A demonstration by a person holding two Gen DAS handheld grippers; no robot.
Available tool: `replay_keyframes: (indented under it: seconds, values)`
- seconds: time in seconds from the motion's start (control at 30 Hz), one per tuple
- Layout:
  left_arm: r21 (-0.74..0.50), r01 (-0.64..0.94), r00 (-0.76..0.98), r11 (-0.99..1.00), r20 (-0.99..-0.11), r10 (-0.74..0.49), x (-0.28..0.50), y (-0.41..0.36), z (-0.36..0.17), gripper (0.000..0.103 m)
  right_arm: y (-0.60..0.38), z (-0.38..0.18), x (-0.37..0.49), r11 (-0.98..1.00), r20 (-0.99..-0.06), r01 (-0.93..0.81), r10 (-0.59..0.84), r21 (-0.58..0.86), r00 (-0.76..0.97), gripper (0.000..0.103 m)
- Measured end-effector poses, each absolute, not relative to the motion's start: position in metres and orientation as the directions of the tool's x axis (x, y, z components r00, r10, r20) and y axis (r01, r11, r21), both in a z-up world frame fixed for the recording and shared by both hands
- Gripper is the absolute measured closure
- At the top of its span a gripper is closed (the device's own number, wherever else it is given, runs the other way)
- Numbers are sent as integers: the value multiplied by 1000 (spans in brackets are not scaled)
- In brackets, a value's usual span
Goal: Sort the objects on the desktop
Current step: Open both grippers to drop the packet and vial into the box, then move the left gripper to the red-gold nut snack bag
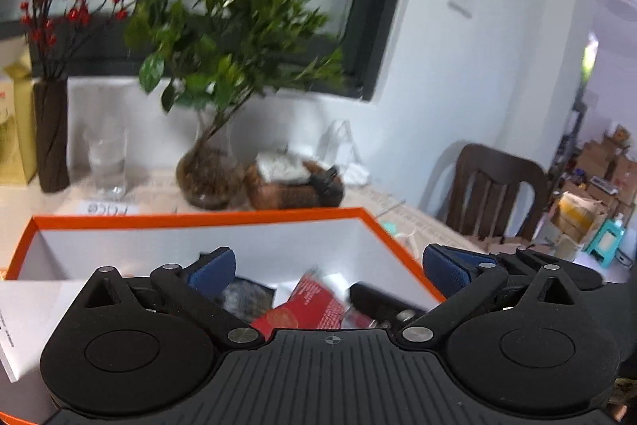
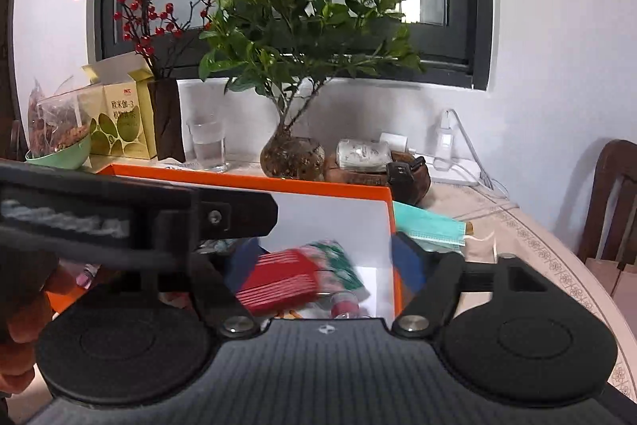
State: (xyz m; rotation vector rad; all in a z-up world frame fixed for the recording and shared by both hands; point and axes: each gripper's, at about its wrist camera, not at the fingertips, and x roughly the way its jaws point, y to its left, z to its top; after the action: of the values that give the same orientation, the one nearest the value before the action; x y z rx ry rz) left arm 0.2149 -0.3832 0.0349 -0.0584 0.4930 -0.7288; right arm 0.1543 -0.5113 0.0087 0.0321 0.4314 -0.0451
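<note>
An orange-rimmed box with white inner walls lies right under both grippers. In the left wrist view my left gripper is open, its blue pads wide apart above a blurred red packet and dark items in the box. My right gripper is open over the same box. A blurred red striped packet and a green-and-red packet show between its fingers, neither pressed by the pads. The left gripper reaches in from the left there, with a hand behind it.
Behind the box stand a leafy plant in a glass vase, a water glass, a dark vase of red berries, a yellow carton and a wooden basket. A green face mask lies right of the box. A chair stands at the table's right end.
</note>
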Motion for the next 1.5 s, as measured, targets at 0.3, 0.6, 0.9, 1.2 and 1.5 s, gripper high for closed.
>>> replay_keyframes:
  seconds: [0.3,0.6,0.9,1.2,1.5]
  values:
    - [-205,650,619,732,-416,-666,189,-367,43,0,-483,21,137,998,-398,48,-60,-40,916,2]
    - [-250,608,650,754,-389,-653,142,-272,52,0,-417,32,90,999,-335,-39,34,-8,942,0]
    - [-190,475,759,859,-406,-509,111,-135,38,0,-315,7,76,972,-387,-230,232,51,892,1]
    - [-264,340,760,903,-489,-429,138,-43,-1,0,-239,-31,88,943,-507,-329,310,56,804,3]
    - [-315,391,627,865,-597,-501,188,-59,-34,19,-238,-61,116,940,-605,-304,334,155,723,23]
